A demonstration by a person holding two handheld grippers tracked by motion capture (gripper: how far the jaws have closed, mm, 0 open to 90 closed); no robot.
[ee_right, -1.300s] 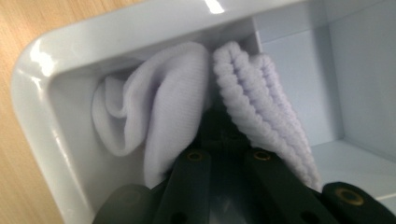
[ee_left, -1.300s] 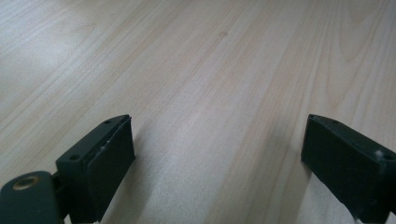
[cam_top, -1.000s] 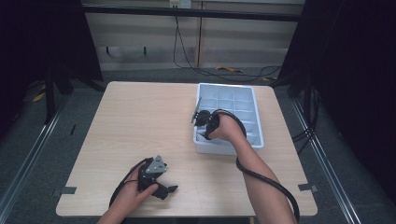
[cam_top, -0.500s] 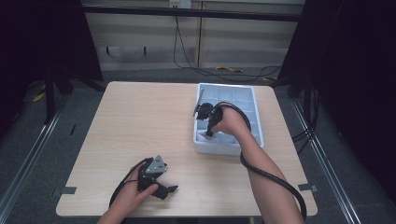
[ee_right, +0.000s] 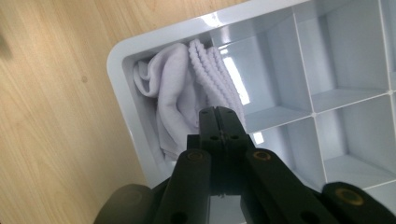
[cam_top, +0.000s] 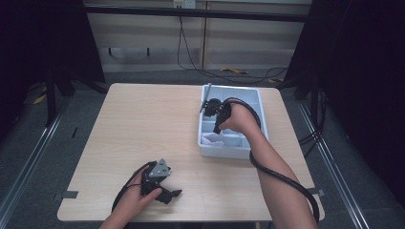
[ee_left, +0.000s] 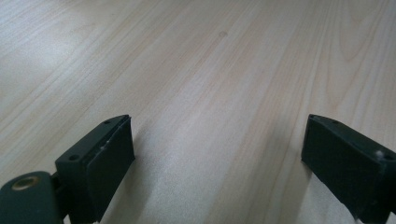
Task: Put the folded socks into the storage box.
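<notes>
Holding my right gripper (ee_right: 222, 122) over the near left corner compartment of the white divided tray (cam_top: 255, 93), I have its jaws pressed fully together with nothing between them. Just below the tips lies a white cloth (ee_right: 170, 100), bunched against the tray's corner wall, with a ribbed, beaded-looking fold beside it. From above, the tray sits toward the far right edge of the desk (cam_top: 143, 119), and my right hand is above its near half. My left gripper (cam_top: 162, 188) rests near the desk's front edge, jaws standing wide apart over bare wood, holding nothing. My worry is that the cloth is only loosely stuffed in: part of it seems to ride up near the compartment wall, so it could spring back out or spill over the rim. If I go back down with closed jaws, I could snag a fold and drag it out, or nudge the light tray along the desk.
</notes>
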